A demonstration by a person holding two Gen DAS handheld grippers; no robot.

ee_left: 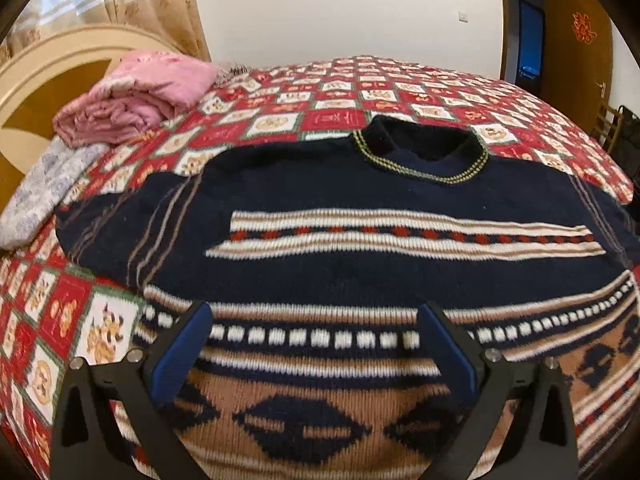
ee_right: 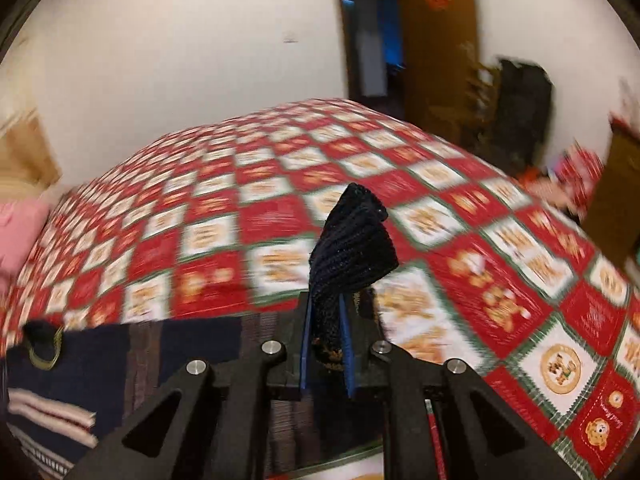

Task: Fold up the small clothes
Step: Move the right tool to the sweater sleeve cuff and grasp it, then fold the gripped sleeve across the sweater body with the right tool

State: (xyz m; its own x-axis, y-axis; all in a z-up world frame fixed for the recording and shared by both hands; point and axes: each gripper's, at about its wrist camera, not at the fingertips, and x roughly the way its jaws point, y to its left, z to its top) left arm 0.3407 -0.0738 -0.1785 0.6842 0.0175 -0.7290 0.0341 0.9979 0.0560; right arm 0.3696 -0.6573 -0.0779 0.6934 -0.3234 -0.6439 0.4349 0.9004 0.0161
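Right gripper [ee_right: 327, 320] is clamped tight on a dark knitted sleeve cuff [ee_right: 352, 240], the cuff bunching up past its blue pads (the view is smeared). Left gripper [ee_left: 316, 344] hangs with jaws wide apart over the sweater [ee_left: 340, 248], which lies flat on the checked bedspread [ee_left: 340, 92], collar [ee_left: 424, 148] ahead of it.

This is a bedroom in a home. A bed [ee_left: 280, 92] with a red-and-white checked cartoon bedspread fills it, with a curved cream headboard [ee_left: 36, 76], folded pink bedding [ee_left: 136, 96] and patterned curtains [ee_left: 132, 4] at one end. Beyond stand plain white walls and a wooden door [ee_left: 576, 52] bearing a red paper ornament.
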